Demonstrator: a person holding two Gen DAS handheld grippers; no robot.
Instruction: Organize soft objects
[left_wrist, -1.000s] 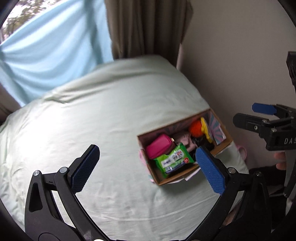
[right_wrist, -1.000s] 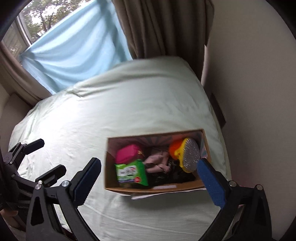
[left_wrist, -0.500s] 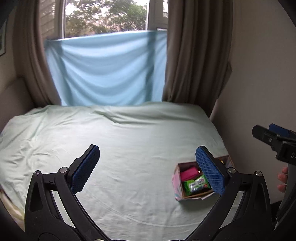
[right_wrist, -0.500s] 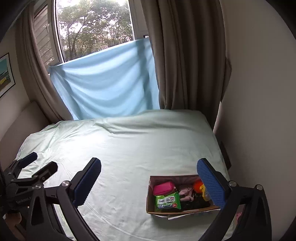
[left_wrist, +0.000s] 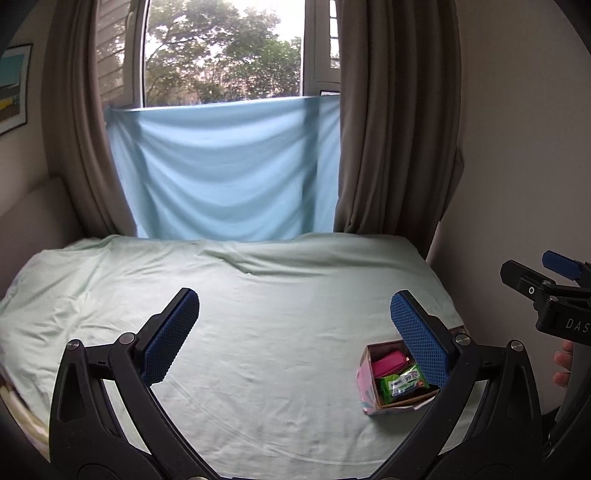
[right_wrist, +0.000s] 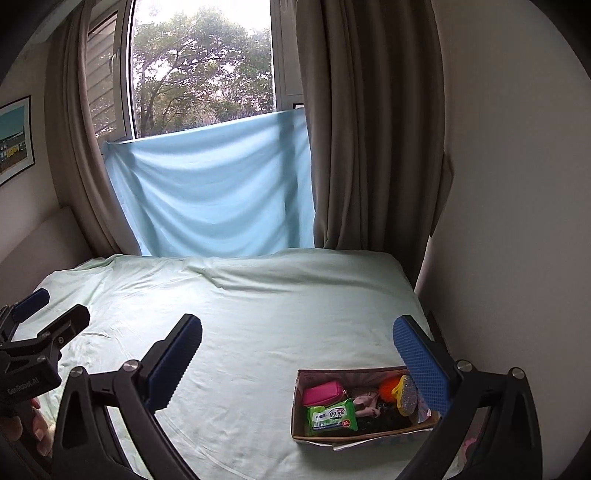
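One cardboard box sits on the bed near its right edge, holding one pink pouch, one green wipes pack and one orange toy. Two grippers, left and right, hover above the bed, jaws wide open and empty.

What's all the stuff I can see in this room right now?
cardboard box: one, brown, on the bed's right near corner
pouch: one, pink, box's left end
wipes pack: one, green, in front of the pouch
orange toy: one, box's right end
bed sheet: one, pale green, covering the bed
blue cloth: one, hung across the window
curtains: brown, both sides of the window
left gripper: fingers open, empty
right gripper: fingers open, empty
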